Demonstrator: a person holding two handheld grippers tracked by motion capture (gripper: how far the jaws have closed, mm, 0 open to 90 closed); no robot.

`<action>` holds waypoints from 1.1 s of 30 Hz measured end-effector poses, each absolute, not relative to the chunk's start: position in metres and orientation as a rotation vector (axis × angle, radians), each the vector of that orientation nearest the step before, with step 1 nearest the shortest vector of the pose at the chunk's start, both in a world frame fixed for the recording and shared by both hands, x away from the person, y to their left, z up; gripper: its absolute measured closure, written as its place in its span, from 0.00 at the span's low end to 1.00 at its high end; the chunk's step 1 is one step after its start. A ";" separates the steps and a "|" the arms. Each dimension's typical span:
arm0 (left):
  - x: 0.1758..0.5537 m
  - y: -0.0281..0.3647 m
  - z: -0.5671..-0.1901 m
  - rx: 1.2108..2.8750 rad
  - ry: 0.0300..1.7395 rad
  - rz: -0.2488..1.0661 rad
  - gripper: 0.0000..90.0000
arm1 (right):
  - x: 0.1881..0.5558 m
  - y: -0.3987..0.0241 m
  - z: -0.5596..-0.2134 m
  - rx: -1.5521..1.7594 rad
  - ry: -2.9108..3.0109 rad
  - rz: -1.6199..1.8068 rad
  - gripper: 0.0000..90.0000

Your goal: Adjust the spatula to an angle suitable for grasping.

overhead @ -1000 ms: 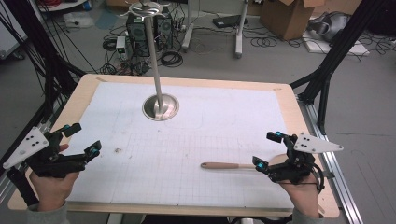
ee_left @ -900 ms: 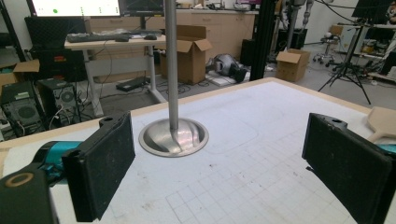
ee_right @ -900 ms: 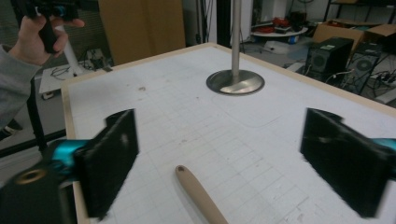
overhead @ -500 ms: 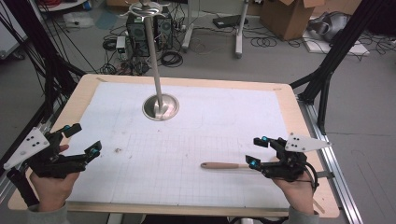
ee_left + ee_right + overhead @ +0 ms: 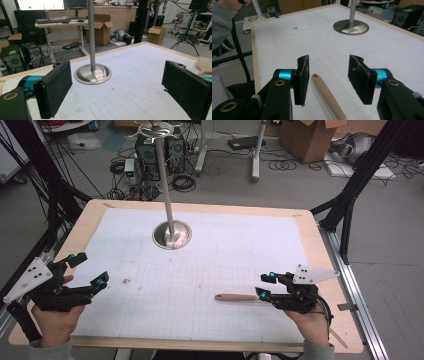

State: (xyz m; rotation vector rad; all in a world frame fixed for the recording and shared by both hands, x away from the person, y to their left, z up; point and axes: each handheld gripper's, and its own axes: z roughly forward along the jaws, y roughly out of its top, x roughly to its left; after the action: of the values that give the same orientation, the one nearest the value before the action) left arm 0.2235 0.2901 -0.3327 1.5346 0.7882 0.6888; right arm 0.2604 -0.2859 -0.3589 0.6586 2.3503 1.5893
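Closing around the slim tan wooden handle (image 5: 327,97) lying flat on the white gridded table (image 5: 200,270): right tool (image 5: 328,80), jaws straddling but not yet pressing, handle running lengthwise between them. Idling far off, gaping wide: left tool (image 5: 87,270).

A steel stand (image 5: 172,233) with a round base and tall pole sits on a white grid mat (image 5: 200,270) covering a wooden table (image 5: 320,245), with cardboard boxes (image 5: 305,137), cables (image 5: 185,182) and a computer tower (image 5: 145,155) on the floor beyond
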 end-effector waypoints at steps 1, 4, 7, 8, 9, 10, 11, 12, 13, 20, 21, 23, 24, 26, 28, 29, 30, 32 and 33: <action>0.224 0.290 -0.333 1.535 0.788 0.689 0.11 | 0.261 -0.285 -0.360 0.654 2.348 1.582 0.60; 0.223 0.289 -0.333 1.538 0.788 0.687 0.11 | 0.262 -0.282 -0.363 0.637 2.349 1.572 0.66; 0.223 0.289 -0.333 1.538 0.785 0.687 0.11 | 0.263 -0.279 -0.366 0.628 2.360 1.555 0.71; 0.223 0.289 -0.333 1.538 0.786 0.686 0.11 | 0.263 -0.278 -0.367 0.629 2.373 1.552 0.72; 0.224 0.289 -0.333 1.538 0.789 0.686 0.11 | 0.264 -0.277 -0.368 0.626 2.368 1.546 0.74; 0.224 0.290 -0.333 1.539 0.789 0.686 0.11 | 0.264 -0.276 -0.369 0.630 2.376 1.544 0.75; 0.224 0.290 -0.333 1.539 0.790 0.686 0.11 | 0.265 -0.276 -0.370 0.622 2.376 1.543 0.77; 0.224 0.290 -0.333 1.538 0.790 0.687 0.11 | 0.265 -0.276 -0.371 0.621 2.376 1.538 0.79; 0.224 0.290 -0.333 1.538 0.790 0.686 0.11 | 0.266 -0.275 -0.371 0.622 2.376 1.535 0.80; 0.224 0.289 -0.333 1.537 0.789 0.684 0.11 | 0.267 -0.272 -0.376 0.618 2.388 1.534 0.87; 0.224 0.289 -0.334 1.537 0.789 0.683 0.11 | 0.268 -0.271 -0.377 0.614 2.393 1.525 0.88; 0.224 0.289 -0.334 1.540 0.790 0.684 0.11 | 0.269 -0.270 -0.378 0.614 2.400 1.522 0.90; 0.224 0.288 -0.334 1.540 0.791 0.683 0.11 | 0.269 -0.269 -0.379 0.610 2.399 1.524 0.92; 0.224 0.288 -0.334 1.540 0.793 0.682 0.11 | 0.270 -0.268 -0.382 0.607 2.401 1.527 0.94; 0.224 0.289 -0.334 1.542 0.792 0.682 0.11 | 0.272 -0.266 -0.384 0.614 2.415 1.523 0.95; 0.224 0.289 -0.334 1.542 0.791 0.682 0.11 | 0.272 -0.265 -0.385 0.612 2.423 1.520 0.96; 0.224 0.289 -0.334 1.540 0.792 0.683 0.11 | 0.272 -0.264 -0.386 0.614 2.426 1.520 0.97; 0.224 0.289 -0.334 1.541 0.790 0.684 0.11 | 0.273 -0.262 -0.387 0.609 2.435 1.516 0.99; 0.224 0.289 -0.334 1.541 0.790 0.684 0.11 | 0.273 -0.261 -0.388 0.606 2.446 1.512 0.99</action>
State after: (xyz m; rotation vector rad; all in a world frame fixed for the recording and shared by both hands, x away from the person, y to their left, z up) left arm 0.2240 0.2889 -0.3341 1.5407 0.7901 0.6843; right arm 0.2734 -0.2608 -0.3876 0.6060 2.4457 1.5116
